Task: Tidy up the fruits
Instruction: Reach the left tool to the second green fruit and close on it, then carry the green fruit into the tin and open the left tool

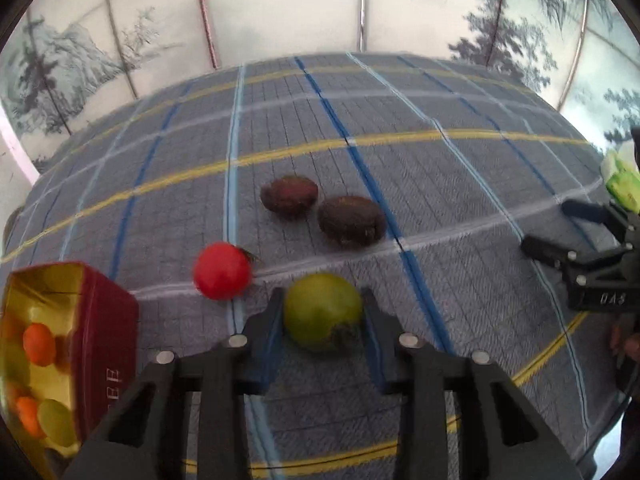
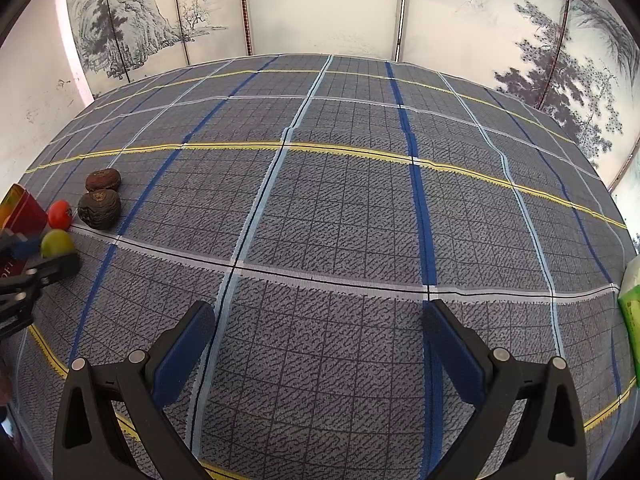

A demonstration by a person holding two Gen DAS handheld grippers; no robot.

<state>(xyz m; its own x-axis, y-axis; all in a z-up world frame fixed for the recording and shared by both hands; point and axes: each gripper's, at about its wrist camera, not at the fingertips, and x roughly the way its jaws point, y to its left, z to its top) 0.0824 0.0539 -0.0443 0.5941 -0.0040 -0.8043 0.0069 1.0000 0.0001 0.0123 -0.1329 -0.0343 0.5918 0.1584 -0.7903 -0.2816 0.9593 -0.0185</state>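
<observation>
My left gripper [image 1: 323, 304] is shut on a green round fruit [image 1: 322, 316] just above the checked tablecloth. A red fruit [image 1: 221, 276] lies just left of it, and two dark brown wrinkled fruits [image 1: 289, 195] [image 1: 351, 220] lie beyond. A red box with a gold inside [image 1: 106, 332] at the left holds orange and green fruits [image 1: 38, 344]. My right gripper [image 2: 320, 320] is open and empty over bare cloth. In the right wrist view the green fruit [image 2: 57, 242], red fruit [image 2: 60, 214], brown fruits [image 2: 99, 208] and box [image 2: 24, 210] sit far left.
A green packet [image 2: 632, 308] lies at the table's right edge; it also shows in the left wrist view [image 1: 622, 188]. The right gripper [image 1: 560, 236] shows at the right of the left wrist view. A painted folding screen [image 2: 320, 8] stands behind the table.
</observation>
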